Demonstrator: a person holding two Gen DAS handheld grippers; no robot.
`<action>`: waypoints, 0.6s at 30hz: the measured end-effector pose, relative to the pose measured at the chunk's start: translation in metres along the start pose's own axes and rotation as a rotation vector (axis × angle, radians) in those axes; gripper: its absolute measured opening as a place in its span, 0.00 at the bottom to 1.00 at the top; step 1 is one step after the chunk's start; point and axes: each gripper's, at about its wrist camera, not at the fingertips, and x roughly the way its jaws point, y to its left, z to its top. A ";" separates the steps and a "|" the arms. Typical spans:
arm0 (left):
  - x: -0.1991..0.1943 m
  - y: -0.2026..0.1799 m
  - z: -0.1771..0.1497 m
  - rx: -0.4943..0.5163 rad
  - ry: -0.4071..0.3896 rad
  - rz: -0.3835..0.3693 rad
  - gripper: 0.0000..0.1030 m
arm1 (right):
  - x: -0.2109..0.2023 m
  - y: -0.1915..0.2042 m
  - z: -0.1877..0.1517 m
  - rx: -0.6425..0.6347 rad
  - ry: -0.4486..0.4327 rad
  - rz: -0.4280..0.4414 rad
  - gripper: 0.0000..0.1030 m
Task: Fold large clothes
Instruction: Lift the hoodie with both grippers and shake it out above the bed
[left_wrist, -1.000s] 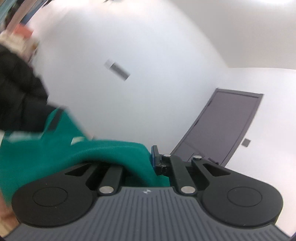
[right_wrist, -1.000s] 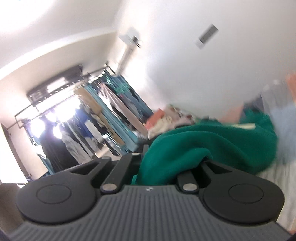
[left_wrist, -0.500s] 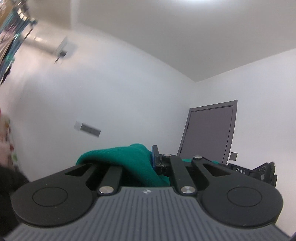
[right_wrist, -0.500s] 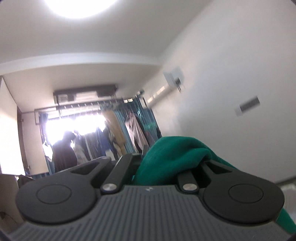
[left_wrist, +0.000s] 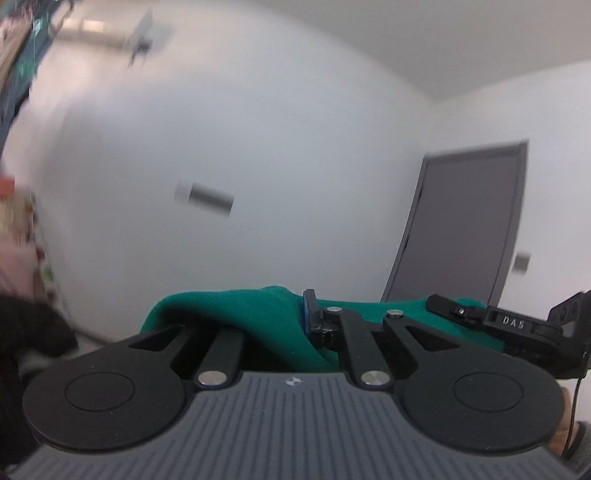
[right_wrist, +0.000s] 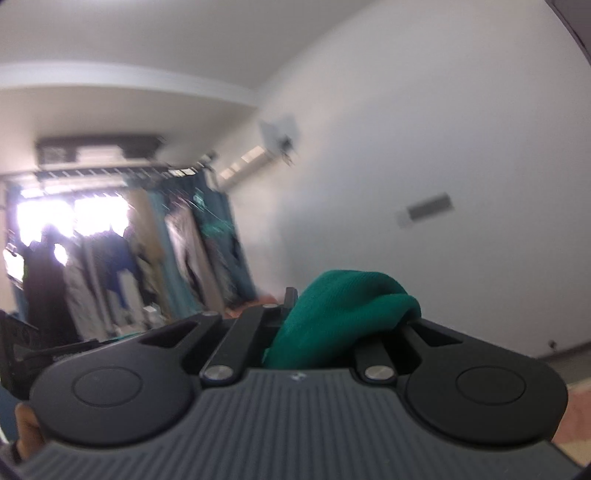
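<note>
A green knit garment (left_wrist: 236, 314) bunches over my left gripper (left_wrist: 295, 314), whose jaws are shut on a fold of it. The cloth stretches off to the right, toward the other gripper's black body (left_wrist: 517, 328) at the right edge. In the right wrist view the same green garment (right_wrist: 340, 317) bulges up between the fingers of my right gripper (right_wrist: 295, 310), which is shut on it. Both grippers point level, high in the room, at white walls. Most of the garment hangs out of sight below.
A grey door (left_wrist: 465, 225) stands at the right of the left view. A rack of hanging clothes (right_wrist: 147, 251) fills the bright window end of the room. An air conditioner (right_wrist: 243, 166) sits high on the wall. A hand (right_wrist: 26, 421) holds the left tool.
Both grippers have risen with the green garment; the piles of clothes and bed have dropped out of view, and both views have rolled. The right gripper now shows beside the left one.
</note>
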 end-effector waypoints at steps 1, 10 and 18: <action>0.024 0.012 -0.019 -0.007 0.029 0.007 0.11 | 0.017 -0.017 -0.019 -0.001 0.024 -0.037 0.09; 0.232 0.131 -0.171 0.049 0.176 0.113 0.11 | 0.170 -0.142 -0.190 -0.127 0.144 -0.289 0.09; 0.375 0.226 -0.299 0.013 0.383 0.150 0.11 | 0.257 -0.230 -0.321 -0.146 0.346 -0.385 0.09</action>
